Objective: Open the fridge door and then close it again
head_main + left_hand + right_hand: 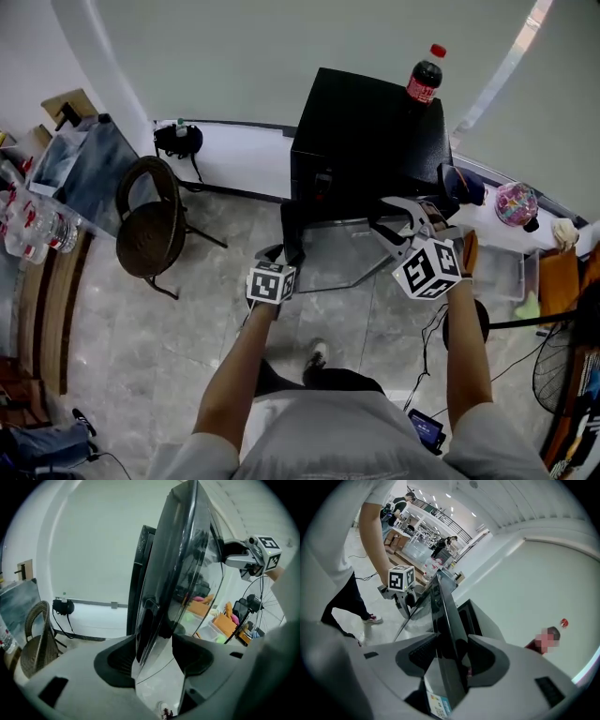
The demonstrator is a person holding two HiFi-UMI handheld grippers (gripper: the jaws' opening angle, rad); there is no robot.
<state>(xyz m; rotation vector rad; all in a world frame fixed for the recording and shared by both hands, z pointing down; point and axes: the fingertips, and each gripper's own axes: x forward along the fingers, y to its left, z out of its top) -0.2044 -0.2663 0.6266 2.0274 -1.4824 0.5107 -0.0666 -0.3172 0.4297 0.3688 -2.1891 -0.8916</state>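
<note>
A black mini fridge [366,131] stands against the wall, and its glass door [337,248] is swung out toward me. My left gripper [281,255] is at the door's free left edge. In the left gripper view the dark door frame [150,620] fills the gap of this gripper [154,644], with both pads against it. My right gripper [398,220] is at the door's top right. There the door [445,616] runs edge-on through its jaws [452,651], touching both pads. Each gripper also shows in the other's view: right gripper [234,555], left gripper [405,604].
A cola bottle [426,77] stands on top of the fridge. A brown round chair [150,225] is on the floor to the left, with water bottles [28,225] beyond it. Boxes, a pink ball [516,203] and a fan [562,366] crowd the right side.
</note>
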